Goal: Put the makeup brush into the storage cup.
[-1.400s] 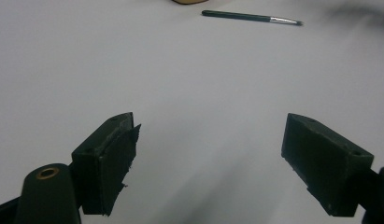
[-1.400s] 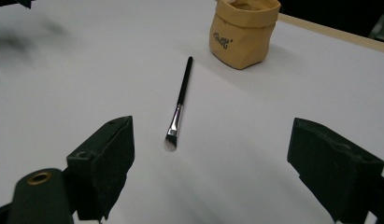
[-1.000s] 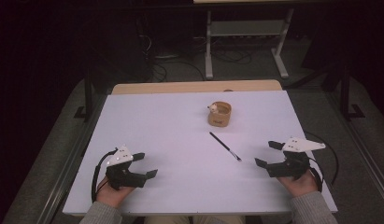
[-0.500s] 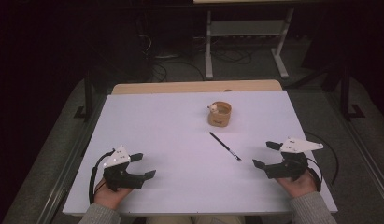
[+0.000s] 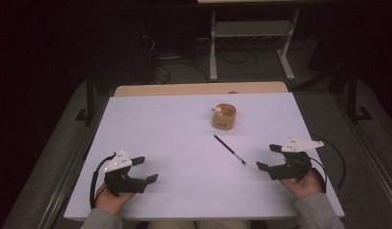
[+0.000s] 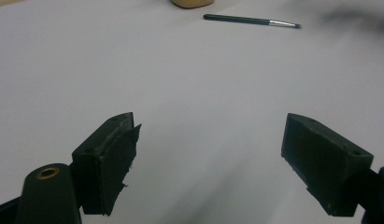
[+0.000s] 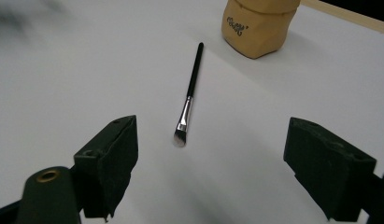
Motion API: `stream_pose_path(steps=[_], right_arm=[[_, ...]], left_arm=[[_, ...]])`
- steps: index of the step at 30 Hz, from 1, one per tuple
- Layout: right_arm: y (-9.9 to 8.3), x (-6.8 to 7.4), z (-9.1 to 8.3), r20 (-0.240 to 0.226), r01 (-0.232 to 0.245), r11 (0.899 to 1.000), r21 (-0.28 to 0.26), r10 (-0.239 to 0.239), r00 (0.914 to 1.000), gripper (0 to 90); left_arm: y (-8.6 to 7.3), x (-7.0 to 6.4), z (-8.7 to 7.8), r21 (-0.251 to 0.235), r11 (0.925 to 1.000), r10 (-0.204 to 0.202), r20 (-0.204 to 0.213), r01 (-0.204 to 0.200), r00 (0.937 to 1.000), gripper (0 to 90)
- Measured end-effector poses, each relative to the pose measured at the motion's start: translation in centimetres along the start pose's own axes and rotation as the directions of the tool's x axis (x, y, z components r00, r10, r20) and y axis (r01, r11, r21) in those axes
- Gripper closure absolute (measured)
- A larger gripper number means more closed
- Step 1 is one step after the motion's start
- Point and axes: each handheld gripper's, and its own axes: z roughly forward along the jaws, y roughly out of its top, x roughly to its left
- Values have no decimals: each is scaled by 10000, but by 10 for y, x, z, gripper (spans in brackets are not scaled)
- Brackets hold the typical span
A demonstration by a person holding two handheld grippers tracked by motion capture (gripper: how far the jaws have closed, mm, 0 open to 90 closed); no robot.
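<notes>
On the white surface (image 5: pixel 184 133) a makeup brush (image 5: pixel 230 150) lies untouched near the tan pouch (image 5: pixel 224 117); right gripper (image 5: pixel 270 157) and left gripper (image 5: pixel 145 169) rest wide open, empty, nothing begun

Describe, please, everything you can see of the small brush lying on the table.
The brush is slim, with a long black handle, a short silvery ferrule and a small flat tuft of bristles that looks pale at the tip. It lies flat on the white table, alone, handle end toward the tan pouch without touching it, bristles toward the right gripper. Nothing holds it; that gripper's jaws stand wide open, short of it.
</notes>
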Motion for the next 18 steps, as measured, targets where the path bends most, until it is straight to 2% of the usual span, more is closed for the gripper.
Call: stream_pose_path(steps=[7, 14, 18], right_arm=[[15, -1, -1, 53, 148, 9998, 167, -149, 9999, 171], [33, -1, 1, -252, 329, 9983, 475, -317, 9992, 201], [51, -5, 3, -327, 91, 9973, 723, -68, 9994, 226]], left_arm=[[0, -1, 3, -63, 9998, -166, 39, 166, 9999, 175], [1, -1, 3, 67, 10000, -1, 7, 1, 10000, 175], [1, 0, 2, 75, 9999, 95, -22, -95, 10000, 175]])
